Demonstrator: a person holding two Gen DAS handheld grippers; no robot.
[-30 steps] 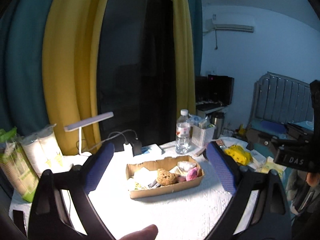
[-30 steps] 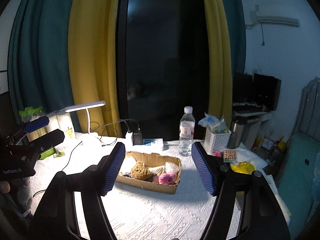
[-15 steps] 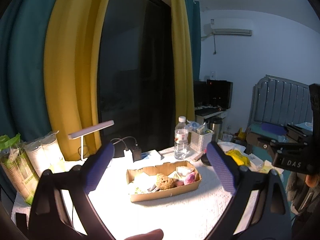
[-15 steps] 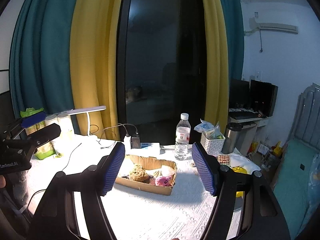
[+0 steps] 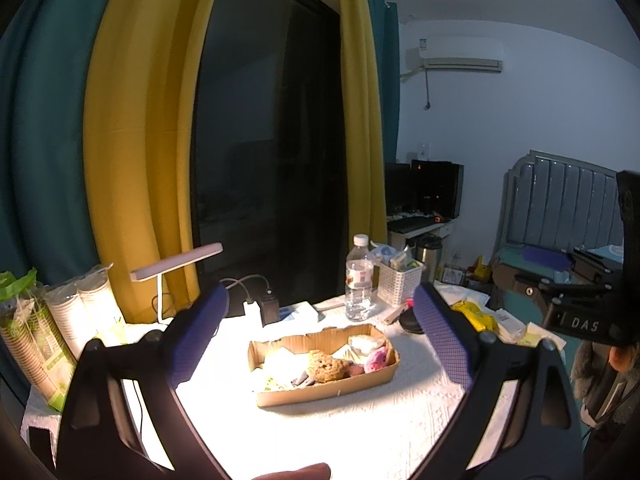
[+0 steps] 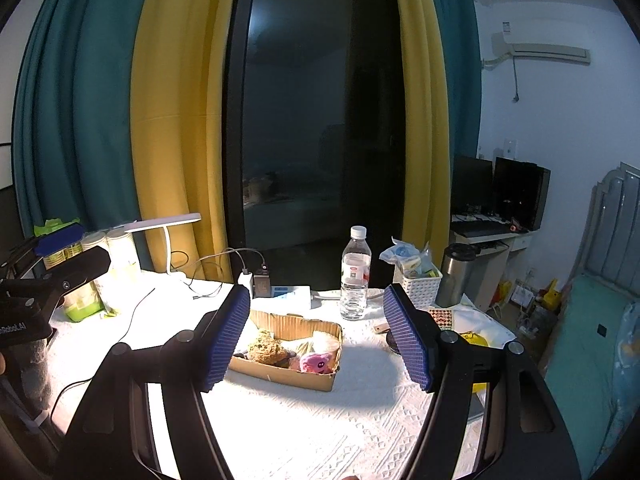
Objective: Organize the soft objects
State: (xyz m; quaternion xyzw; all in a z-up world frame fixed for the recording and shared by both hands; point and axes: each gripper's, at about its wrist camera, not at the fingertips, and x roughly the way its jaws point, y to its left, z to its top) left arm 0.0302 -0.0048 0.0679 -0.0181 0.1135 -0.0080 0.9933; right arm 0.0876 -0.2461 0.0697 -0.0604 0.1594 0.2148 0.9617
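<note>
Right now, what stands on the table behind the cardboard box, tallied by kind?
Water bottle: 1
Desk lamp: 1
White basket: 1
Steel flask: 1
Total: 4, behind the box on the table.

- The cardboard tray (image 6: 316, 378) is set on the table (image 6: 304, 432).
- A plush toy (image 6: 318, 362) and a sponge (image 6: 266, 350) are held in the tray.
- A water bottle (image 6: 354, 274) is stood behind the tray.
- A desk lamp (image 6: 164, 226) is placed behind-left of the tray.
- A basket (image 6: 418, 288) is placed behind-right of the tray.
</note>
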